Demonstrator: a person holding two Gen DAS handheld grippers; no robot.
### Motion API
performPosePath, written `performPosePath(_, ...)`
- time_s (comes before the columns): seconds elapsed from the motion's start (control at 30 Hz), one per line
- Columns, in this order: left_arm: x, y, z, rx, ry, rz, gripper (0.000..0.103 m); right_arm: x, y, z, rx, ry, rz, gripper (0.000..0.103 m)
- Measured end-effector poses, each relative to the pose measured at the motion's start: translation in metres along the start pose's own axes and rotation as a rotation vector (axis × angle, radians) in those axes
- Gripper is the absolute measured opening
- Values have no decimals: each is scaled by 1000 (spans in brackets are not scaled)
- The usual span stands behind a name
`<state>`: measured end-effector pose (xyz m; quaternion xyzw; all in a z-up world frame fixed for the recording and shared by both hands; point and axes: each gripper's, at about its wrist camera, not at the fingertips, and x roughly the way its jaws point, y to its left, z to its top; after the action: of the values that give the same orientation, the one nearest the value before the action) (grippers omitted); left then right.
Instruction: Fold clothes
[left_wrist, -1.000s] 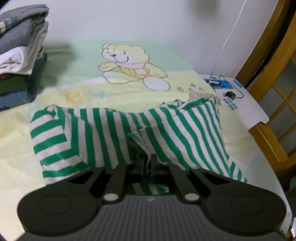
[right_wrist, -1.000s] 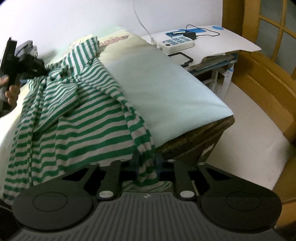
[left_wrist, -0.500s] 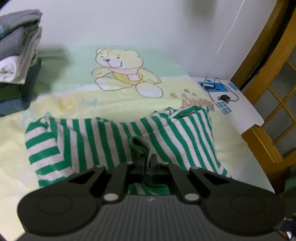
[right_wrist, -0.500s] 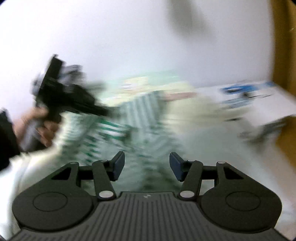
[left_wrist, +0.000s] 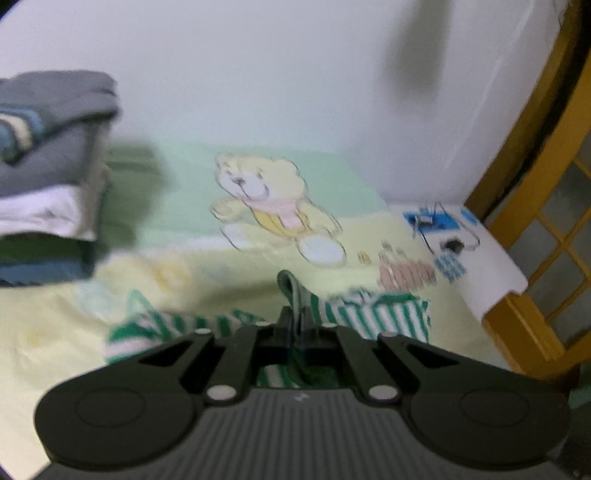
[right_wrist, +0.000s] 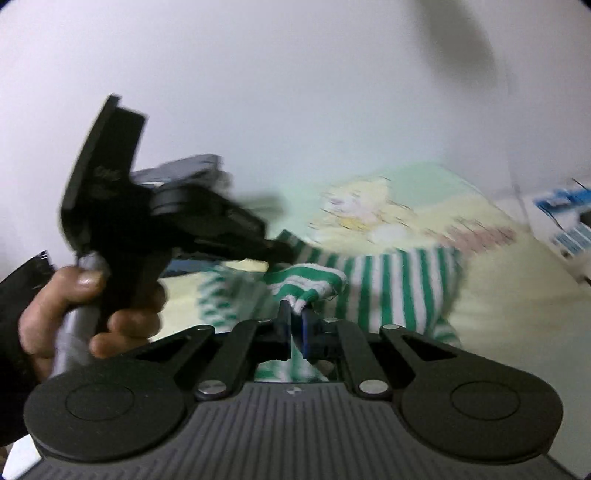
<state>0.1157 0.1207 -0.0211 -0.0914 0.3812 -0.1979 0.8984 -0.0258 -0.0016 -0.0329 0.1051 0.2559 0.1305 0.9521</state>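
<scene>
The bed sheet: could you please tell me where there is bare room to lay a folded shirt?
Bare sheet lies below the clothes stack, left of the striped shirt. The bear print is also uncovered. It is crowded where both grippers pinch the shirt.

Green-and-white striped garment (left_wrist: 384, 314); yellow-green bear-print sheet (left_wrist: 184, 273).

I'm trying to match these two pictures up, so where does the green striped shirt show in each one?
Left wrist: green striped shirt low centre, just above the gripper body, across the sheet.
Right wrist: shirt centre to right of centre, a bunched fold at the fingertips.
Shared landmark: teddy bear print behind it.
</scene>
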Motion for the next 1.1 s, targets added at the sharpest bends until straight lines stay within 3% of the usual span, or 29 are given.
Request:
performPosePath(0.13,-7,25,0,-15,-5,33,0,14,20,-7,-49,30,19,6)
performPosePath(0.33,10,58,-32,-86,84,84,0,36,37,-33,-100,133,41,7)
performPosePath(0.53,-7,55,-45,-114,29,63,0,18,37,-43,-146,138,62,6)
performPosePath(0.67,-17,45,-49,-72,-20,74,0,8,31,-40,-133,110,77,5)
performPosePath(0.77,-2,50,-55,-58,5,106,0,20,33,-43,-144,153,82,6)
performPosePath(0.83,8,53,-59,-49,22,127,5,31,33,-48,-151,201,89,13)
performPosePath(0.97,7,55,-62,-22,26,136,13,28,35,-54,-148,221,112,38)
performPosePath(1.1,-16,53,-59,42,-19,215,14,-2,31,-46,-147,151,139,41)
